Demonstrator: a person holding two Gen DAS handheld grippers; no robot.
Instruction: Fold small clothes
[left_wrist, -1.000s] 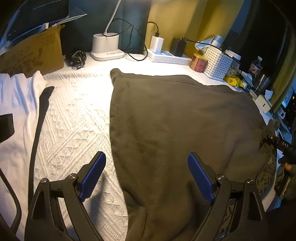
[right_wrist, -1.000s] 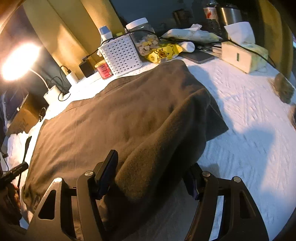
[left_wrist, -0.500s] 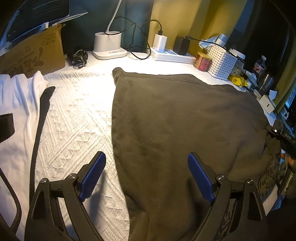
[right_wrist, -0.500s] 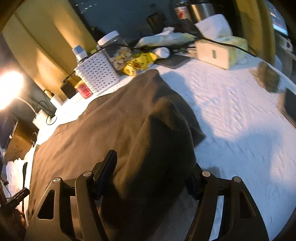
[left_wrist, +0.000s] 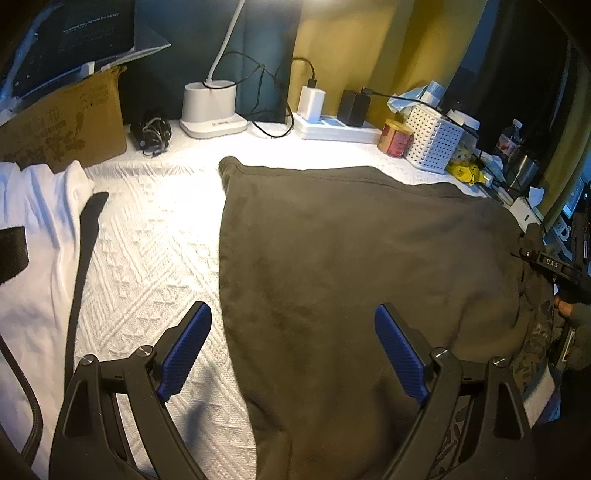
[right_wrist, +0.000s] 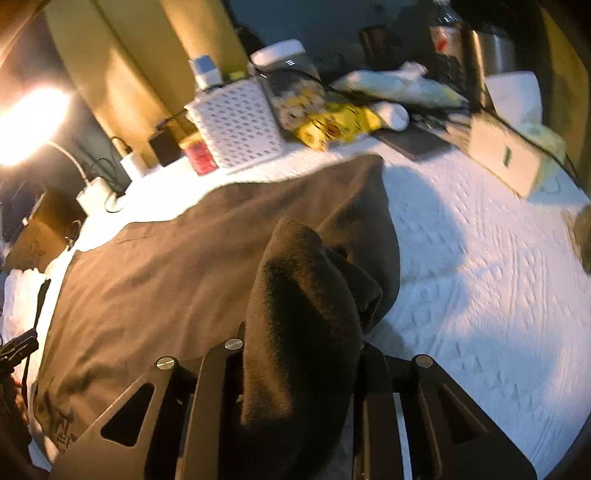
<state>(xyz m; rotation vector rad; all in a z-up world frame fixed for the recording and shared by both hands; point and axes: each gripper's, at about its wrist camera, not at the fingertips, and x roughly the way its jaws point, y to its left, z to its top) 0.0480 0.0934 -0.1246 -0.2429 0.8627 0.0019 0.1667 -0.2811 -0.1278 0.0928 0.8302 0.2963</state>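
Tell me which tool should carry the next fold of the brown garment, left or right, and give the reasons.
Right. The right tool is closing with a bunched edge of the brown garment between its jaws, ready to carry it across. The left tool hangs open above the garment's left edge, gripping nothing; it would need to grasp first.

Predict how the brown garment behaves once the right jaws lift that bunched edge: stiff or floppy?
Likely floppy: the brown garment already humps into a soft fold where the right gripper, jaws closing, has cloth between them. Its fuzzy nap probably grips, so slipping seems unlikely. Spread wide on the white bedspread, the rest will probably drag behind.
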